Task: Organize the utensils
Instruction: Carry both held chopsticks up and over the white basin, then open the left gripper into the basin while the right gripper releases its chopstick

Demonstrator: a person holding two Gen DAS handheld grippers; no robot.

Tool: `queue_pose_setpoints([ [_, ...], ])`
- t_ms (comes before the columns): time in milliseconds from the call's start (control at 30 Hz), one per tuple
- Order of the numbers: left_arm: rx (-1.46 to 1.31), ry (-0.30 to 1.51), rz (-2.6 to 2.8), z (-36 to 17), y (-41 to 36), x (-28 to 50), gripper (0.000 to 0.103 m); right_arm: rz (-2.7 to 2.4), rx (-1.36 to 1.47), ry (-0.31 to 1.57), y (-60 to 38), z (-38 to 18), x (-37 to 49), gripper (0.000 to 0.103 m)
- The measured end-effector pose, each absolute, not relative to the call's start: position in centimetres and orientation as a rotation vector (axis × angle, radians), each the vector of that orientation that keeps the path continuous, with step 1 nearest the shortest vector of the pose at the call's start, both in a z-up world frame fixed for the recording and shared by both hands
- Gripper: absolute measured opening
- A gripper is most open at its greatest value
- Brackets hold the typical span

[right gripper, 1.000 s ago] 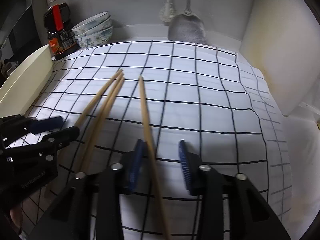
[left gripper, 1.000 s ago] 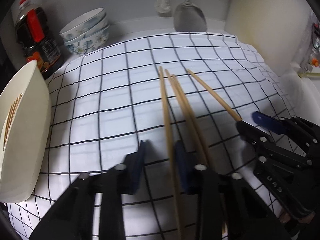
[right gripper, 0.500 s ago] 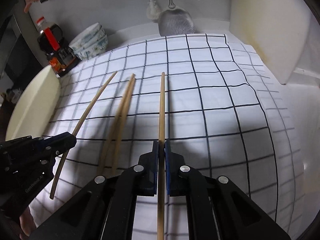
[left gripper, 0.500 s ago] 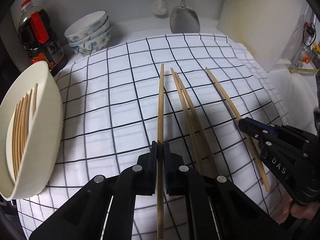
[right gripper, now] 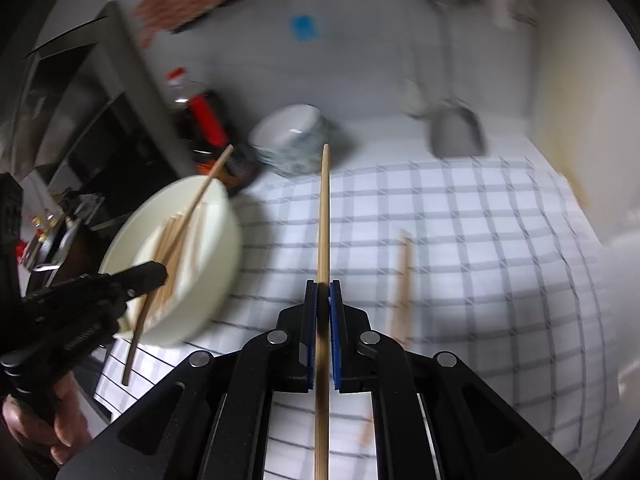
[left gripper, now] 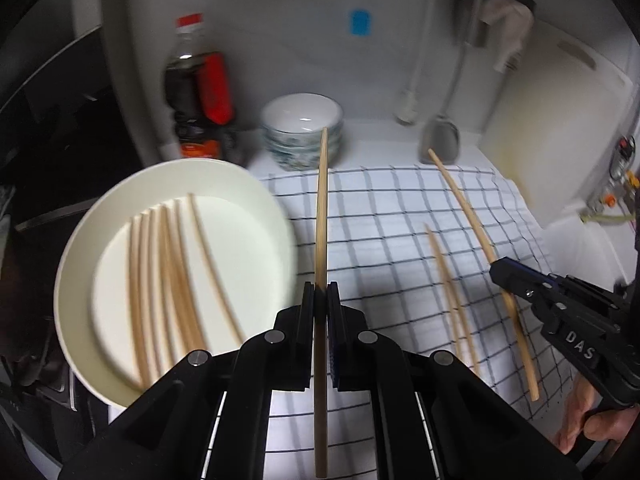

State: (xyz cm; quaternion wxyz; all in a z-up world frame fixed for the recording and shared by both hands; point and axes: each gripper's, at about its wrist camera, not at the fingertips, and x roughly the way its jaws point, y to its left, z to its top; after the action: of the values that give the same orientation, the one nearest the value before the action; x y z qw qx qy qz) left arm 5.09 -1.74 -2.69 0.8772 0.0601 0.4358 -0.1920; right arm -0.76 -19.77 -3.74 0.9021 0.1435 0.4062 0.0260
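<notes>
My left gripper is shut on one wooden chopstick, held up off the checked cloth just right of the white bowl. Several chopsticks lie inside that bowl. My right gripper is shut on another chopstick, also in the air above the cloth. In the left wrist view the right gripper shows at the right with its chopstick. In the right wrist view the left gripper is over the bowl. Two chopsticks stay on the cloth.
A dark sauce bottle and stacked patterned bowls stand at the back wall. A metal spatula hangs behind the cloth, and a pale cutting board leans at the right. A person's hand grips the right handle.
Both grippers closed, each on one chopstick, and lifted it off the cloth. Both have swung left toward the white bowl, which now shows its inside.
</notes>
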Motion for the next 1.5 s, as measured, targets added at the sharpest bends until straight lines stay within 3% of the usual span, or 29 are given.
queue_pose_setpoints([
  [500,0.056,0.903,-0.137,-3.8,10.6,11.1,0.007,0.293,0.205,0.893,-5.3,-3.6,9.0,0.006],
  [1133,0.041,1.005,-0.089,-8.6,13.1,14.4,0.007,0.277,0.186,1.023,-0.9,-7.8,14.1,0.006],
  [1167,0.04,1.009,-0.084,-8.7,13.2,14.5,0.009,0.272,0.186,1.026,-1.0,-7.8,14.2,0.006],
  [1233,0.037,1.014,-0.073,-8.6,13.4,14.6,0.026,0.266,0.187,1.032,-1.0,-7.9,14.3,0.007],
  [1300,0.033,0.999,-0.052,-8.3,13.7,14.4,0.065,0.247,0.184,1.023,-1.3,-7.6,14.2,0.019],
  [1500,0.024,0.975,-0.022,-7.3,14.6,13.8,0.073,0.218,0.167,0.998,-1.9,-7.1,13.5,0.03],
])
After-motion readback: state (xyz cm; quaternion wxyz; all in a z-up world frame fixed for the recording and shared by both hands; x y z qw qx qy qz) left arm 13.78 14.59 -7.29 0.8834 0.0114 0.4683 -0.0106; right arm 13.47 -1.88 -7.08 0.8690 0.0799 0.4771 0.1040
